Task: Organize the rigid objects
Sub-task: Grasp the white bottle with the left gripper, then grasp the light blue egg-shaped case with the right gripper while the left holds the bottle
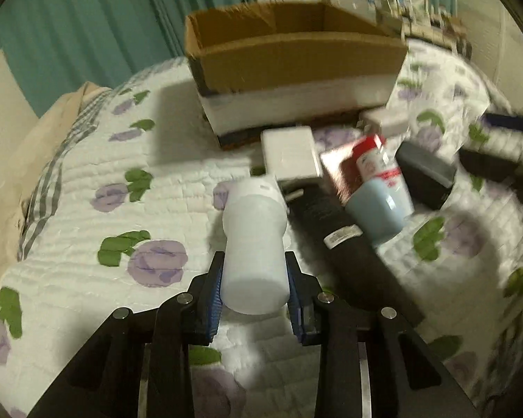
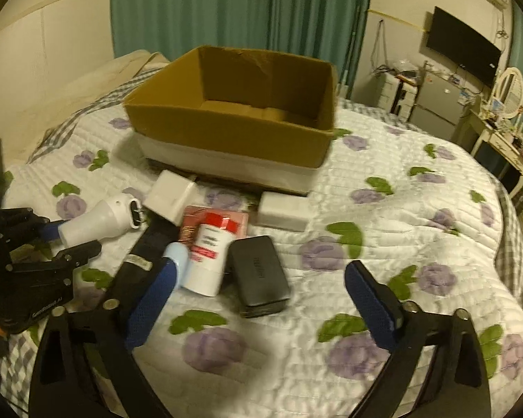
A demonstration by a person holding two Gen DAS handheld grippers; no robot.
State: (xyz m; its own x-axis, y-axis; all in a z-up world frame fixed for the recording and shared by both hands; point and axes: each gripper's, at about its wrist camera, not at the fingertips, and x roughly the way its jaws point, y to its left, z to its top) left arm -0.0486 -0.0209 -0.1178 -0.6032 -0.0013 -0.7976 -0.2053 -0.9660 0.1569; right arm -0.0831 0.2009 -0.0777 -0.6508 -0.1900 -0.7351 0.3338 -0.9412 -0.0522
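Observation:
My left gripper point(image 1: 254, 278) is shut on a white handheld device point(image 1: 254, 240) and holds it just above the flowered quilt; it also shows in the right wrist view point(image 2: 103, 221). An open cardboard box point(image 1: 296, 52) stands behind, also in the right wrist view point(image 2: 233, 118). In front of it lie a white box point(image 2: 174, 195), a second white box point(image 2: 284, 210), a red-capped white bottle point(image 2: 211, 254), a pale blue bottle point(image 2: 177, 259), a pink packet point(image 2: 191, 223), a black case point(image 2: 258, 275) and a long black object point(image 2: 139, 254). My right gripper point(image 2: 261, 299) is open, around the black case.
The quilted bed point(image 2: 383, 244) ends at the right, with a dresser and mirror point(image 2: 505, 104) and a wall TV point(image 2: 463, 48) beyond. Green curtains point(image 2: 226, 7) hang behind the box. A beige pillow point(image 1: 28, 160) lies at the bed's left.

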